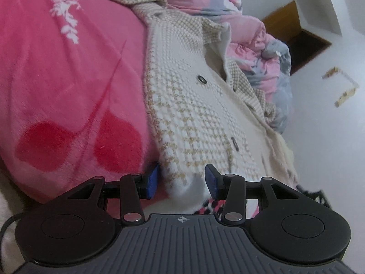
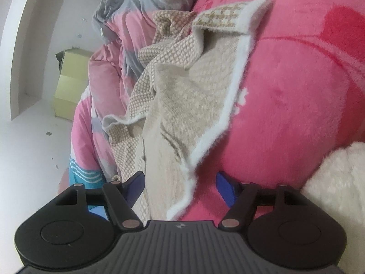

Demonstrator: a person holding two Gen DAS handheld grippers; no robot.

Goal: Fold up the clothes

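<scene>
Blue-padded left tongs (image 1: 181,180): spread wide, your cream-and-tan knit cardigan (image 1: 200,114) hem between the pads, ungripped. Right tongs (image 2: 180,188): likewise agape around its white-trimmed edge. Cardigan: rumpled, partly turned over, on the pink blanket (image 1: 68,91) of the bed. Step, seemingly: taking hold. Beyond: bunched quilt (image 2: 109,52).

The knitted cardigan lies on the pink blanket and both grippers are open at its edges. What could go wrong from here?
1. The left gripper straddles the cardigan hem right on the pink blanket; closing may pinch the blanket too.
2. The right gripper faces bunched layers; it may catch only the white-trimmed edge, so the fold comes out uneven.
3. The far side sits against the crumpled quilt and might drag on it.
</scene>
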